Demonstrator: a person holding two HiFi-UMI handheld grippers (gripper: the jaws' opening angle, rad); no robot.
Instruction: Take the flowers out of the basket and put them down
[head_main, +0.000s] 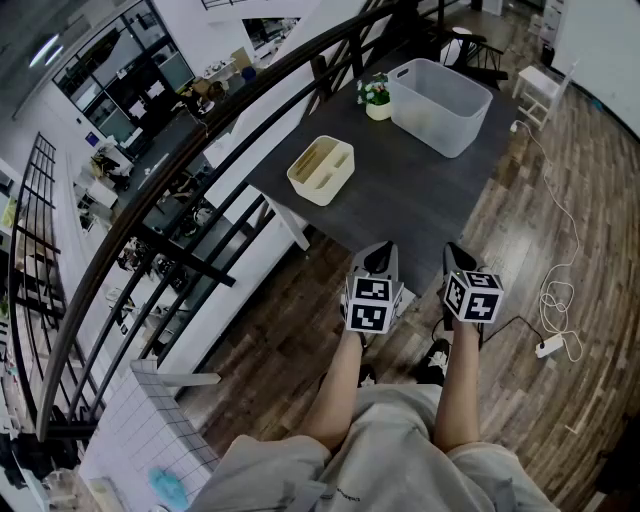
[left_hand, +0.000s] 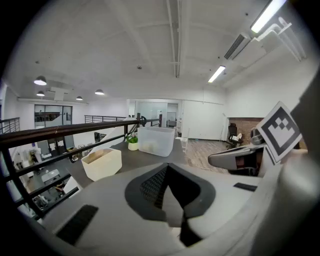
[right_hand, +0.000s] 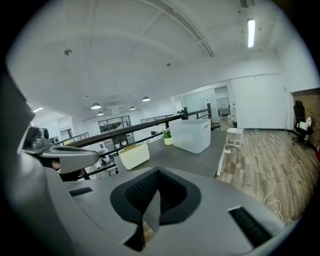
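- While both grippers are held over the wooden floor (head_main: 290, 340) short of the desk's (head_main: 400, 200) near edge, the flowers (head_main: 375, 92) stand in a small pot at the desk's far edge, well apart from either pair of fingers.
- The left gripper (head_main: 378, 258) has its fingers closed together with nothing between them; the right gripper (head_main: 458, 258) likewise has its fingers closed on nothing.
- The flowers sit on the desk surface just beside a large white bin (head_main: 440, 105), on its railing side, not inside it.
- A cream caddy (head_main: 320, 170) stands alone near the desk's left edge; the dark surface between it and the bin is bare.
- A black railing (head_main: 200, 140) runs along the desk's left side, and a white cable with a power strip (head_main: 550, 346) lies on the floor to the right.
- Only the head view shows the floor between the grippers and the desk; the gripper views look level across the top, with the flowers (left_hand: 132, 139) (right_hand: 167, 135) peeking beside the bin.
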